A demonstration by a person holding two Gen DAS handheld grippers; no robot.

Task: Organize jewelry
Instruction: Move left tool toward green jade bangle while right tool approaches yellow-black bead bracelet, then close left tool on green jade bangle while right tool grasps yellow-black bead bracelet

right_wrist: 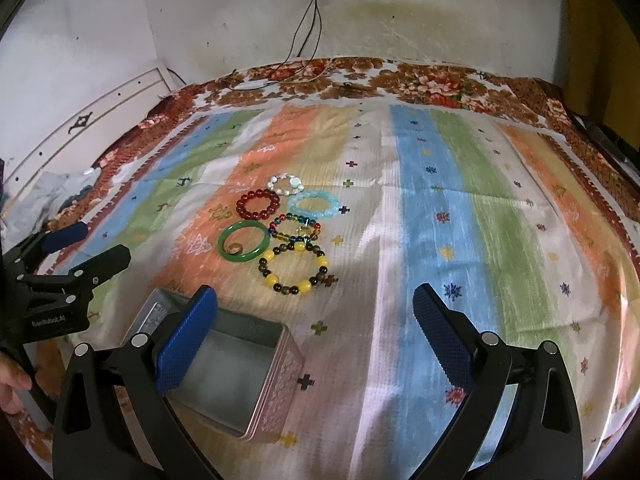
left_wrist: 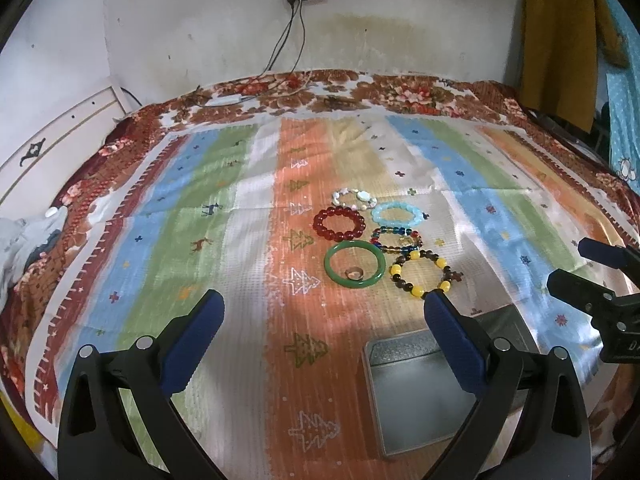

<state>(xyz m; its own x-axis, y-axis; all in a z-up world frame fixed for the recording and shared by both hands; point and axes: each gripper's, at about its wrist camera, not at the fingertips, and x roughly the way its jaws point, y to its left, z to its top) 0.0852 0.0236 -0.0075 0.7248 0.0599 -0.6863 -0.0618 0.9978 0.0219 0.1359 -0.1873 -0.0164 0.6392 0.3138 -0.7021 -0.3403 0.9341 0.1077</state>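
Lying in a tight cluster near the middle of the striped cloth (left_wrist: 248, 184) are six bracelets, all flat. Farthest toward the wall edge sits the white bracelet (left_wrist: 354, 199), with the red bracelet (left_wrist: 339, 223) and the pale blue bracelet (left_wrist: 397, 215) just nearer, side by side. The multicolour bracelet (left_wrist: 396, 239) comes next. Nearest of all lie the green bangle (left_wrist: 355, 264) and the yellow-and-dark bracelet (left_wrist: 424, 276), side by side; a small cross charm hangs off the latter on its right. A ring (left_wrist: 353, 273) rests inside the bangle, by its near rim.

An open metal tin (right_wrist: 224, 364) stands at the near edge of the cloth, well apart from the cluster; it is rectangular, and in the right wrist view its long axis runs diagonally from near right to far left. Embossed patterning covers its outer walls; no text is legible.

Left gripper (left_wrist: 324, 332): jaws spread wide, holding nothing, aimed at the cluster. Right gripper (right_wrist: 314, 326): jaws likewise released and empty. Lettering on the left gripper body reads roughly "GenRobot.AI" in the right wrist view. A hand (right_wrist: 12, 384) shows at that view's left edge.
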